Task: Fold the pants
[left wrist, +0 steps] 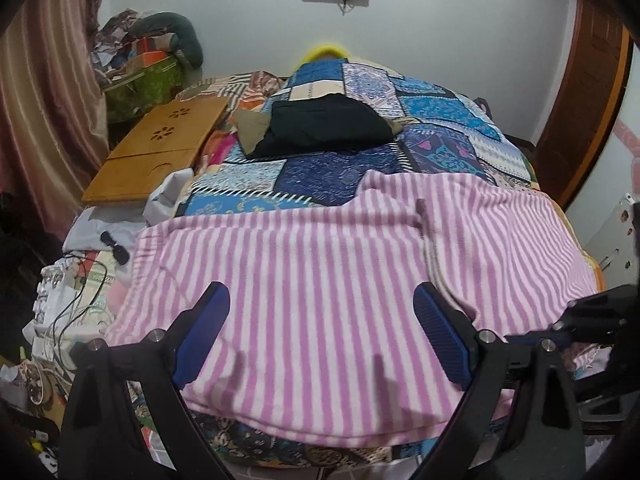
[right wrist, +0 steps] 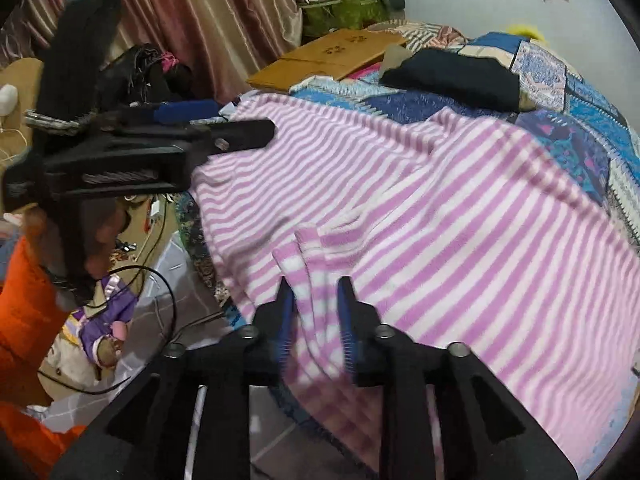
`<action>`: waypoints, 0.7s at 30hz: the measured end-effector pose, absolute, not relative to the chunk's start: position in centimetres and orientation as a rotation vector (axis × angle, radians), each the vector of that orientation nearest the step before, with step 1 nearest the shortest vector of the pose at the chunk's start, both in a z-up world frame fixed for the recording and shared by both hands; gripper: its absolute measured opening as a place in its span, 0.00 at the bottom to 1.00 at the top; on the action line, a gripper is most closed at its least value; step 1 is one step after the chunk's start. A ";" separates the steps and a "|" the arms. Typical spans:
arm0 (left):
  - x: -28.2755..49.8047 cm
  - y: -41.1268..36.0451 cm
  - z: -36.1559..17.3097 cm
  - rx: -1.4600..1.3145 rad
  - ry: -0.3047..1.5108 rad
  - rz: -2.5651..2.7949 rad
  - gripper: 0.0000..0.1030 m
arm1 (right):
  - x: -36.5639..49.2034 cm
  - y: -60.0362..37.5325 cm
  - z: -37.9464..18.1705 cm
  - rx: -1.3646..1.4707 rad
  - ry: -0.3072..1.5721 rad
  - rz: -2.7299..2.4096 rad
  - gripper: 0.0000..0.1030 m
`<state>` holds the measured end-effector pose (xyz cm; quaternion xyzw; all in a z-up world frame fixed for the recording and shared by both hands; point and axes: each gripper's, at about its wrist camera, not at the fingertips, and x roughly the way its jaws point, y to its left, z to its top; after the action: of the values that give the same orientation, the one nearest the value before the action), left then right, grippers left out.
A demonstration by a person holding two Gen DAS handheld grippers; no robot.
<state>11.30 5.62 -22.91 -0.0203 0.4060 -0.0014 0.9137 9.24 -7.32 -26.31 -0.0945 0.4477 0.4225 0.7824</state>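
Pants (left wrist: pixel 320 264) lie spread on the quilt (left wrist: pixel 440 120), at its near edge; folded garment (left wrist: pixel 324 124) on quilt behind pants; wooden tray (left wrist: pixel 156 148) left of quilt; box of clutter (left wrist: pixel 140 76) behind tray.

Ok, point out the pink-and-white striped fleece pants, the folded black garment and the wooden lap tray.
pink-and-white striped fleece pants (left wrist: pixel 320 264), left wrist view, middle.
folded black garment (left wrist: pixel 324 124), left wrist view, centre.
wooden lap tray (right wrist: pixel 336 52), right wrist view, top.

You face a bed with patchwork quilt (left wrist: pixel 440 128), pale wall (left wrist: pixel 248 12), striped curtain (left wrist: pixel 44 92), wooden door frame (left wrist: pixel 588 92).
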 end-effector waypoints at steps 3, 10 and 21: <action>12.5 4.2 -22.5 -0.023 0.832 -0.038 0.91 | 9.3 -9.3 -24.7 -0.202 0.911 0.876 0.30; 16.6 -1.0 -22.2 0.001 0.840 -0.174 0.79 | 13.5 -17.4 -22.8 -0.135 0.852 0.640 0.30; 25.4 -6.6 -27.4 0.017 1.034 -0.237 0.47 | 15.3 -22.2 -29.1 -0.090 0.961 0.527 0.30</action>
<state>25.38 -6.56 -27.41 0.0081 0.4930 -0.1130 0.8626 15.26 -22.18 -29.11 -0.0428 0.4568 0.2506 0.8525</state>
